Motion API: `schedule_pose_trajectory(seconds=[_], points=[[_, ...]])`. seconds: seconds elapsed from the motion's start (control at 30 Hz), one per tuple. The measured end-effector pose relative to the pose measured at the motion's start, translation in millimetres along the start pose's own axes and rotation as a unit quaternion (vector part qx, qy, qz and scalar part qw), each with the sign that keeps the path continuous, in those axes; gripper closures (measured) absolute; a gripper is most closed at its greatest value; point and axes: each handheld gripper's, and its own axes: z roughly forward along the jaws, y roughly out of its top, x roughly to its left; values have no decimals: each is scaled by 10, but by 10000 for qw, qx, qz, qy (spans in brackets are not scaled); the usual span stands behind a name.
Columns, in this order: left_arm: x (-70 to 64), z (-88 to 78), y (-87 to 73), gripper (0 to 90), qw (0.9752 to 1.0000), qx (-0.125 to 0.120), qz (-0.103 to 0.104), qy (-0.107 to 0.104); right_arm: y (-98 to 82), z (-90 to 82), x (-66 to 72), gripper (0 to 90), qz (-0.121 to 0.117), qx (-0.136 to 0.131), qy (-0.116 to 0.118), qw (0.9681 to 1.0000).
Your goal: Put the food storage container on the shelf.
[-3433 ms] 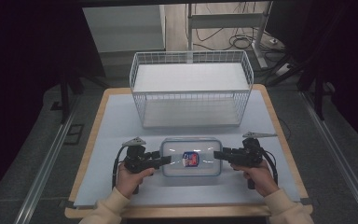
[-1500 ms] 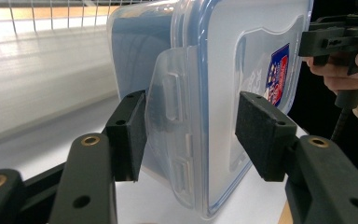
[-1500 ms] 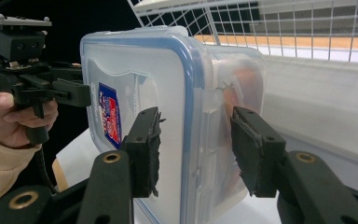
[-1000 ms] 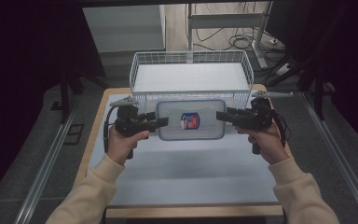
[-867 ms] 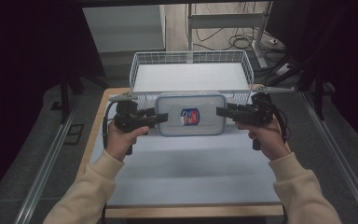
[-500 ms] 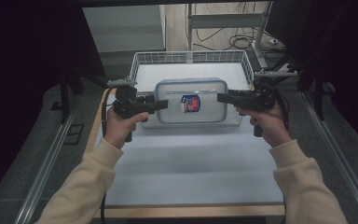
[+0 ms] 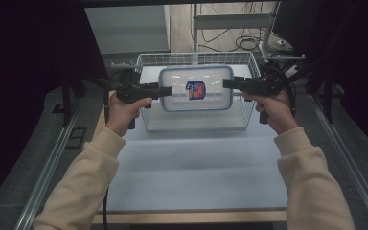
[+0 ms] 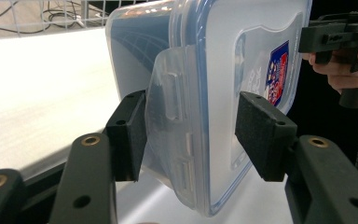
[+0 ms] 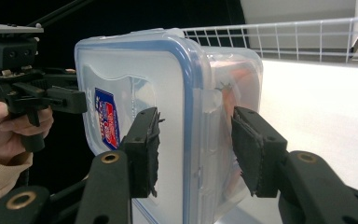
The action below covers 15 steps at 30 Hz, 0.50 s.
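1. The lidded plastic container (image 7: pixel 196 88) hangs in the air, long axis running side to side between the hands, over the wire basket (image 7: pixel 249 60).
2. Left claw (image 7: pixel 166 89) pinches its left end latch; right claw (image 7: pixel 228 84) pinches the right end.
3. Basket rims sit close on both sides; open room lies straight below.

A white wire basket (image 7: pixel 149 120) stands on the far half of the table, its rim level and its mesh walls upright. The table's pale mat (image 7: pixel 191 167) has a wooden edge (image 7: pixel 187 216) along the near side. Beyond the table lie tangled cables (image 7: pixel 249 44) on the floor beside a metal stand (image 7: pixel 268 36), and a metal rail (image 7: pixel 48 167) runs along the floor at the left.
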Motion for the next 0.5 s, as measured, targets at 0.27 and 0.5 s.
schedule_pose_trajectory(seconds=[0.27, 0.5], points=[[112, 50, 231, 454, 9999, 79, -90, 35, 223, 100, -126, 525, 184, -12, 29, 9998], [271, 151, 362, 454, 9994, 261, -231, 61, 341, 233, -286, 523, 442, 54, 12, 9990]])
